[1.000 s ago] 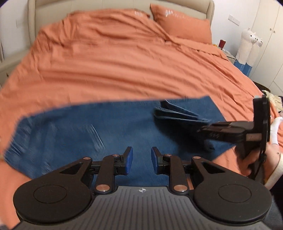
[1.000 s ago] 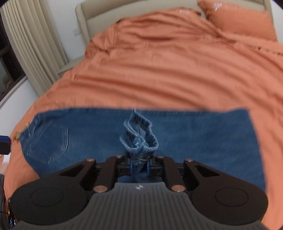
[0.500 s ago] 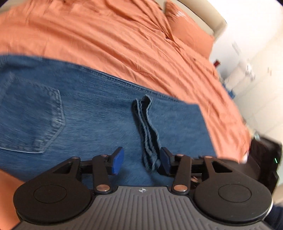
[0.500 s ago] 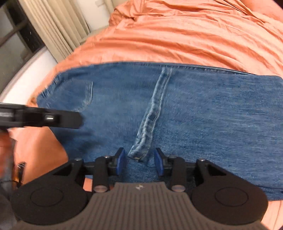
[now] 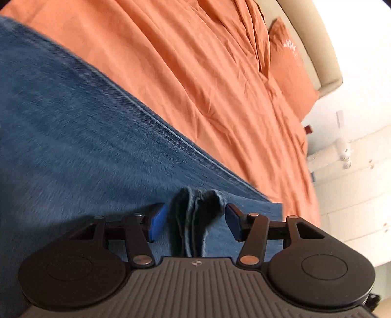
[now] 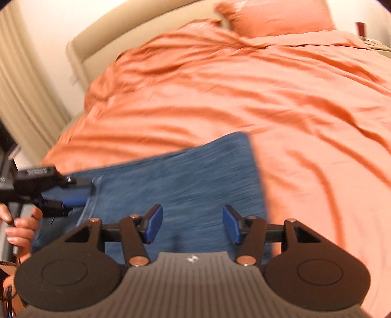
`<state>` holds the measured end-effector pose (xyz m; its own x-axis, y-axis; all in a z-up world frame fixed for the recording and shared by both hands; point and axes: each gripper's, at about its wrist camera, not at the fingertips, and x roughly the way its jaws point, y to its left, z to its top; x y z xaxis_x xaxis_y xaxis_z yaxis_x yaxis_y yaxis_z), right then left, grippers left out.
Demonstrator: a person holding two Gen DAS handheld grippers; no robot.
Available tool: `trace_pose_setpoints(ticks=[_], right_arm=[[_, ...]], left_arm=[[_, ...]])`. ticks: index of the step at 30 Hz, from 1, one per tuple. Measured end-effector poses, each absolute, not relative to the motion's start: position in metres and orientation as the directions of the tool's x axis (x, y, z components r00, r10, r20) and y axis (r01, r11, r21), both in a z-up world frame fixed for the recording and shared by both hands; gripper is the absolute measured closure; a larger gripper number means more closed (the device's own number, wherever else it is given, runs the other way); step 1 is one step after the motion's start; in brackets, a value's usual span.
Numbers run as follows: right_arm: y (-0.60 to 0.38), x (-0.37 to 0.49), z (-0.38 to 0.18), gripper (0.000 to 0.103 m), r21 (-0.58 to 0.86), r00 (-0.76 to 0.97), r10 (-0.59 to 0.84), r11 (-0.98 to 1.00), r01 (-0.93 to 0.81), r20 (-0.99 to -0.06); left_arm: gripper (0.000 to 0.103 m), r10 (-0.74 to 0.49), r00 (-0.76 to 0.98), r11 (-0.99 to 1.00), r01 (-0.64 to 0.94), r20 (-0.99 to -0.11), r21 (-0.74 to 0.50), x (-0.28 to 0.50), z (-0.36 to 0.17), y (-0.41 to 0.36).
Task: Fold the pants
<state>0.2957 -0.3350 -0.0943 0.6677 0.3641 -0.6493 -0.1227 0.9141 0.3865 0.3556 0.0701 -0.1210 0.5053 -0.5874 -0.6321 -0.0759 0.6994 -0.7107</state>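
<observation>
I can read no words or numbers anywhere. My left gripper (image 5: pixel 195 221) and right gripper (image 6: pixel 193 223) each carry only a small emblem; the pillow (image 5: pixel 290 66) shows a blurred white mark.

- The bed (image 6: pixel 305 102) fills both views, covered by a wrinkled orange duvet (image 5: pixel 195 73).
- A beige padded headboard (image 6: pixel 102 41) runs along its far end, at about 11 o'clock in the right wrist view.
- An orange pillow (image 6: pixel 276 14) lies on the bed at 12 o'clock against the headboard; in the left wrist view it sits at 2 o'clock.
- Blue denim pants (image 6: pixel 190 181) lie flat on the duvet near the bed's near edge, at 6 to 7 o'clock in the right wrist view, with a bunched fold of denim (image 5: pixel 195 215) raised at 6 o'clock in the left wrist view.
</observation>
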Motion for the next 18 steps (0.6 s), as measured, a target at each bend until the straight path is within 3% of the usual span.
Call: trace_pose_setpoints(ticks=[1,3,4,6,8,13,18], right_arm=[[-0.345,0.295,-0.096,0.051,0.387,0.681,0.352,0.916,-0.108,-0.642],[-0.362,0.295,-0.100,0.053,0.382,0.699,0.323,0.921,-0.077,-0.638],[-0.367,0.295,-0.102,0.053,0.384,0.702,0.314,0.921,-0.063,-0.639],[-0.377,0.297,-0.105,0.063,0.391,0.699,0.306,0.919,-0.041,-0.646],[-0.383,0.302,-0.104,0.078,0.386,0.680,0.299,0.922,-0.025,-0.670],[-0.382,0.297,-0.092,0.087,0.339,0.703,0.298,0.937,-0.086,-0.646],[-0.359,0.292,-0.092,0.094,0.250,0.685,0.315,0.948,-0.196,-0.657]], left_arm=[[0.048,-0.581,0.502,0.715,-0.060,-0.640,-0.696,0.357,-0.121,0.067],[0.072,-0.559,0.510,0.753,-0.016,-0.653,-0.658,0.357,-0.118,0.059],[0.078,-0.545,0.522,0.771,0.005,-0.656,-0.637,0.356,-0.114,0.056],[0.090,-0.520,0.546,0.812,0.078,-0.657,-0.578,0.351,-0.101,0.047],[0.093,-0.497,0.581,0.850,0.175,-0.645,-0.497,0.342,-0.081,0.034],[0.094,-0.489,0.667,0.872,0.355,-0.562,-0.337,0.317,-0.018,0.010],[0.095,-0.365,0.622,0.930,0.273,-0.693,-0.245,0.342,-0.046,0.019]])
